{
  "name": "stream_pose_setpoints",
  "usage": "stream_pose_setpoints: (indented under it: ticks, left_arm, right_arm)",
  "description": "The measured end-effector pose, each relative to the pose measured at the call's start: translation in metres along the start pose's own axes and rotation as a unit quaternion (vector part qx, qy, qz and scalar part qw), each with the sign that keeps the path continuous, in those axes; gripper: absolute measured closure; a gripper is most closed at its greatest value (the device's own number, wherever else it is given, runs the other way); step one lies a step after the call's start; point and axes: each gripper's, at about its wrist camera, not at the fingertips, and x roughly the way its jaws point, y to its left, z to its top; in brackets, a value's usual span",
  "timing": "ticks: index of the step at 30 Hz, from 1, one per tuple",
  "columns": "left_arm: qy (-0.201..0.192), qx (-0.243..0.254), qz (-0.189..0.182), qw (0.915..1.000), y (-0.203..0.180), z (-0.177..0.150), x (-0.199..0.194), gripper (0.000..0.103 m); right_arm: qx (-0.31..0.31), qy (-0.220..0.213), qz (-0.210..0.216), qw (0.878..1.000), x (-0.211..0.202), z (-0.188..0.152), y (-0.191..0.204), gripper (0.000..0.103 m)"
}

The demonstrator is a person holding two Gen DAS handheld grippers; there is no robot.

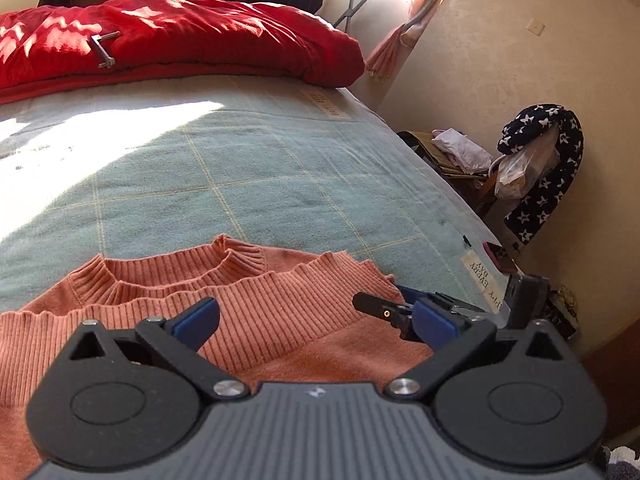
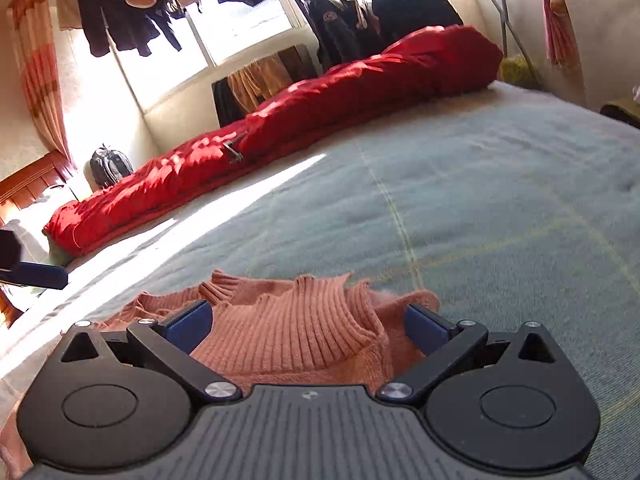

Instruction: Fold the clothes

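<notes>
Evidently, a salmon-pink ribbed knit sweater (image 1: 248, 300) is laid on the grey-green checked bed blanket (image 1: 240, 184), hem doubled toward its collar. Both left tongs (image 1: 316, 320) and right tongs (image 2: 308, 322) are held open above it, apparently released after folding.

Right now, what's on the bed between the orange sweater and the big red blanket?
Nothing but bare blue-green bedcover, partly sunlit. Both wrist views show that open stretch between the sweater and the red blanket.

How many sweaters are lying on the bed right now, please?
1: the orange sweater lies on the blue-green blanket at the near edge, between both open tongs. Others may be out of view.
</notes>
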Motion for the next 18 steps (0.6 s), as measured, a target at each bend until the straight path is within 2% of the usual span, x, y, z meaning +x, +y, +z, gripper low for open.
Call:
stream_pose_setpoints:
  ticks: [3,5,6,10,14,17,18]
  left_arm:
    - [0.005,0.002,0.036,0.9993,0.012,-0.014,-0.016,0.001]
    - [0.003,-0.002,0.044,0.9990,0.021,-0.021,-0.025,0.001]
    - [0.002,-0.009,0.046,0.9989,0.025,-0.025,-0.027,0.001]
    - [0.013,-0.040,0.049,0.9979,0.041,-0.050,-0.025,0.001]
    - [0.027,-0.066,0.046,0.9964,0.057,-0.083,-0.016,0.001]
    - [0.030,-0.087,0.051,0.9944,0.072,-0.107,-0.014,0.001]
    - [0.021,-0.094,0.041,0.9945,0.077,-0.113,-0.019,0.001]
  right_arm:
    - [0.019,-0.003,0.015,1.000,-0.007,0.005,-0.008,0.000]
    - [0.021,-0.013,-0.020,0.999,-0.022,0.009,-0.001,0.000]
    - [0.024,-0.020,-0.024,0.999,-0.032,0.008,0.004,0.000]
    - [0.033,-0.014,0.056,0.998,-0.061,-0.010,0.026,0.000]
    - [0.018,0.018,0.101,0.995,-0.064,-0.038,0.046,0.000]
    - [0.004,0.015,0.069,0.997,-0.063,-0.054,0.041,0.000]
    - [-0.002,0.002,0.053,0.999,-0.067,-0.054,0.035,0.000]
